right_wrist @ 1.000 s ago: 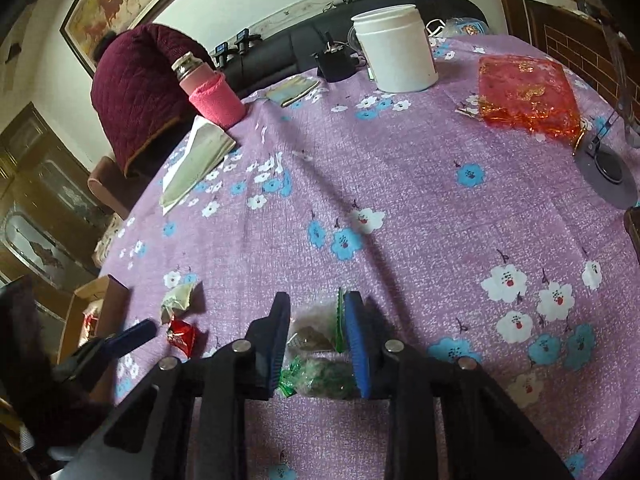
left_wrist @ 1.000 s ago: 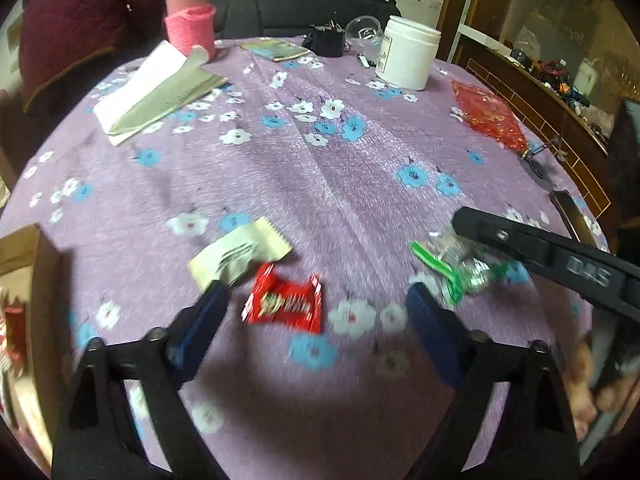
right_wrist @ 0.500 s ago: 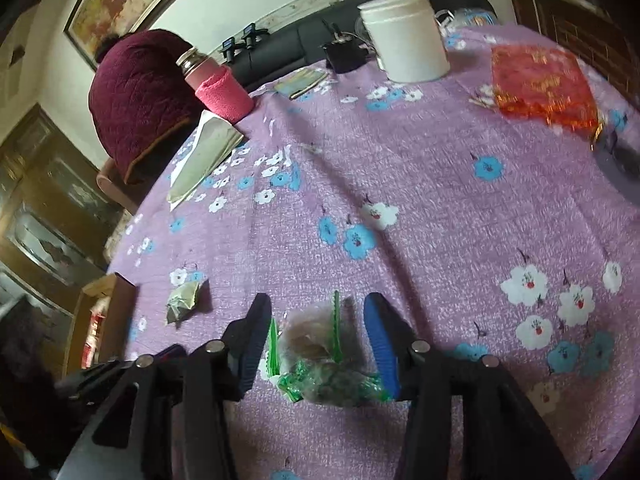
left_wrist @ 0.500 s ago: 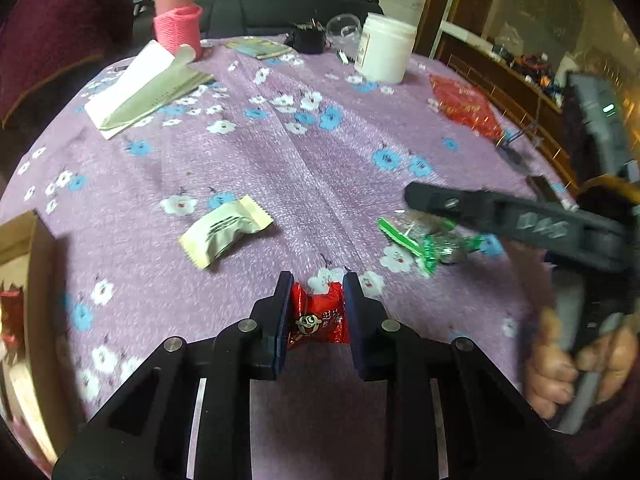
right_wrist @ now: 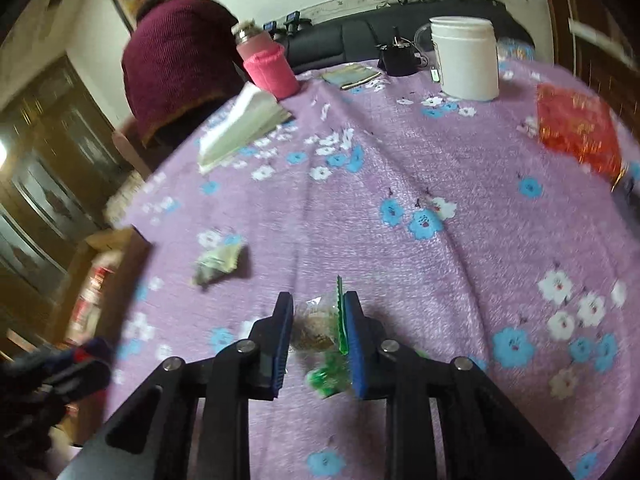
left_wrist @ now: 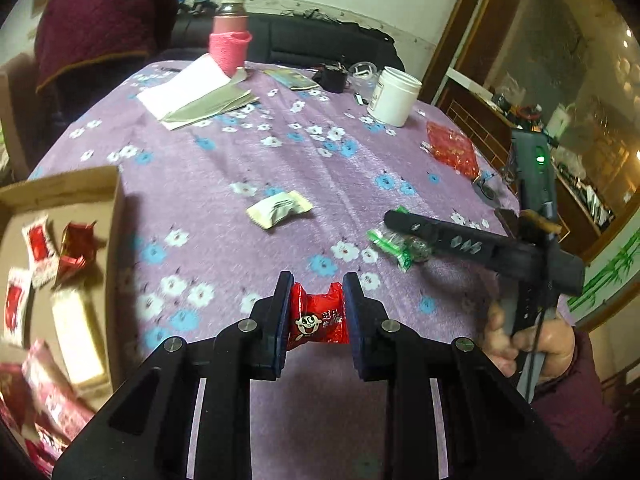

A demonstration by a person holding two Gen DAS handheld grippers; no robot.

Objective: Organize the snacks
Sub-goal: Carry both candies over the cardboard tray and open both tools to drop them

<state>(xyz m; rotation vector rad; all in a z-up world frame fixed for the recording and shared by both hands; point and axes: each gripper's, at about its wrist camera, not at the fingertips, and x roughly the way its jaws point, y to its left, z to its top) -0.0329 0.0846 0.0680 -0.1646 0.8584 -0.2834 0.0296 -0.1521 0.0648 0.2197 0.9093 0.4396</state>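
Observation:
My left gripper (left_wrist: 316, 292) is shut on a red candy packet (left_wrist: 318, 318) and holds it above the purple flowered tablecloth (left_wrist: 304, 168). My right gripper (right_wrist: 318, 312) is shut on a clear snack bag with green edges (right_wrist: 320, 330); it also shows in the left wrist view (left_wrist: 400, 242) under the right gripper's finger. A cream snack packet (left_wrist: 279, 209) lies on the cloth mid-table and shows in the right wrist view (right_wrist: 219, 262). A cardboard box (left_wrist: 60, 264) at the left holds several red and white packets.
A white jar (left_wrist: 394, 96), a pink-sleeved flask (left_wrist: 229, 42), folded papers (left_wrist: 196, 94) and a red foil bag (left_wrist: 454, 150) stand toward the far side. A maroon-covered chair (left_wrist: 104, 16) is behind the table. The box also shows at left (right_wrist: 100, 280).
My left gripper closed on the red candy packet and lifted it toward the box side. My right gripper opened briefly and has shut again on the green-edged bag.

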